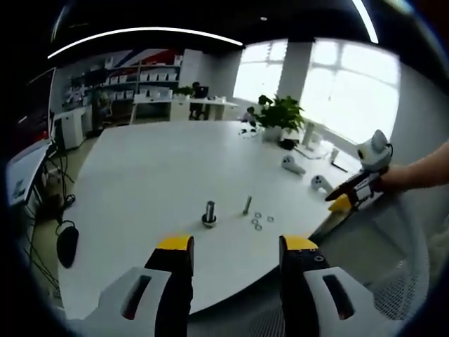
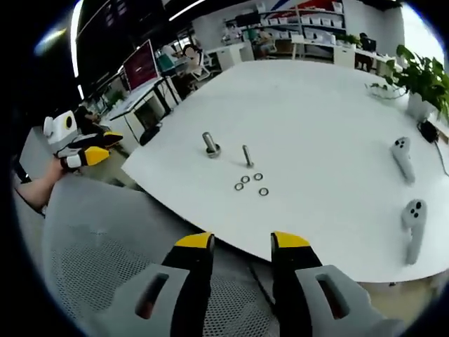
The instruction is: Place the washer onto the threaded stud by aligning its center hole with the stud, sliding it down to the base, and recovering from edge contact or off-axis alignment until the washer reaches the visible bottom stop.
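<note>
While you hold both tools back off the table edge, your left gripper (image 1: 237, 246) has its jaws spread w/ nothing between them, yellow tips hanging over the near rim of the white table (image 1: 154, 182). Your right gripper (image 2: 242, 244) is the same: jaws apart, empty, over the mesh chair back (image 2: 98, 267) and short of the table.

Task parts sit near that edge. In the left gripper view the threaded stud (image 1: 209, 213) stands upright on its wide base, w/ a second, thinner bolt (image 1: 247, 205) just to its right, also upright. Washers (image 1: 258, 222) lie flat in a loose cluster just right of the bolt, apart from the stud; none is on it. In the right gripper view you see four of them, grouped below the bolt.

Your right gripper also shows at the right side of the left gripper view, at table-edge height, w/ your forearm (image 1: 421, 172) behind it; can't tell jaw gap from there. Your left gripper shows at the left of the right gripper view.

Further back: two white VR controllers (image 2: 410, 189) on the table's right part, a potted plant (image 1: 279, 116), shelving (image 1: 151, 77) and a dark mouse-shaped item (image 1: 66, 242) off the left edge.
</note>
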### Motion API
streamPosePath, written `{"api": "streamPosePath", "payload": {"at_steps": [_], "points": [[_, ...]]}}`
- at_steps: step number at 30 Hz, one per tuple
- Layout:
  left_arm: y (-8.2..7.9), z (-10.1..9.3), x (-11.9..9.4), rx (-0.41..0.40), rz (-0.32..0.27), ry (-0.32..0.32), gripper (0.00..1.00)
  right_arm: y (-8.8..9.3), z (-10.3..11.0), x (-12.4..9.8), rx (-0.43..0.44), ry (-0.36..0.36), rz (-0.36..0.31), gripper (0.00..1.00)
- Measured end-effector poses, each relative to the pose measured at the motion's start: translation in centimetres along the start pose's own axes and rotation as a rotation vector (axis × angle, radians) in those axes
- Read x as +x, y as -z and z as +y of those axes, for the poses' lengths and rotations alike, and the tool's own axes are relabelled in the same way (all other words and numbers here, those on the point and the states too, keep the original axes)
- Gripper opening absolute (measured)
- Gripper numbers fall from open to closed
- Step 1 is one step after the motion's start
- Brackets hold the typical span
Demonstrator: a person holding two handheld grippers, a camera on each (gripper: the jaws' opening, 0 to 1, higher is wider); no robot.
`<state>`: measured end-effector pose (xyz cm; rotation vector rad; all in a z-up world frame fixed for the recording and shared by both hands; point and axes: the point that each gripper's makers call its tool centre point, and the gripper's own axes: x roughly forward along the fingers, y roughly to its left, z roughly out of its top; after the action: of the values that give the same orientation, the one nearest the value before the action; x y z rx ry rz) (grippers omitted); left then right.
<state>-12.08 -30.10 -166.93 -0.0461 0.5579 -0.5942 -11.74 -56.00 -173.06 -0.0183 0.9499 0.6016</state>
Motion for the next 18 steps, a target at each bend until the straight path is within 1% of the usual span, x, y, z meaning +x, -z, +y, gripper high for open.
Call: {"api": "streamPosePath", "payload": {"at_steps": [2, 5, 7, 10, 13, 15, 18], "points": [[-0.1, -0.1, 0.0, 0.004, -0.005, 0.000, 0.47, -0.1, -0.8, 0.3, -0.033, 0.023, 0.036, 0.35], [0.1, 0.0, -0.1, 0.004, 0.001, -0.003, 0.47, -0.7, -1.5, 1.2, -0.036, 0.020, 0.035, 0.35], [0.1, 0.1, -0.1, 0.002, 0.002, -0.012, 0.47, -1.2, -1.6, 1.8, -0.006, 0.005, 0.032, 0.35], [0.2, 0.2, -0.1, 0.001, 0.006, -0.018, 0.47, -2.5, -1.4, 3.3, 0.063, -0.023, 0.011, 0.35], [0.3, 0.1, -0.1, 0.007, 0.016, -0.013, 0.46, -3.3, -1.5, 4.9, 0.071, -0.022, 0.007, 0.35], [0.4, 0.0, 0.0, 0.010, 0.019, -0.009, 0.46, -3.3, -1.5, 6.0, 0.026, -0.007, 0.030, 0.35], [0.5, 0.1, 0.1, 0.010, 0.029, -0.010, 0.46, -3.0, -1.5, 7.8, -0.094, 0.004, 0.084, 0.33]]}}
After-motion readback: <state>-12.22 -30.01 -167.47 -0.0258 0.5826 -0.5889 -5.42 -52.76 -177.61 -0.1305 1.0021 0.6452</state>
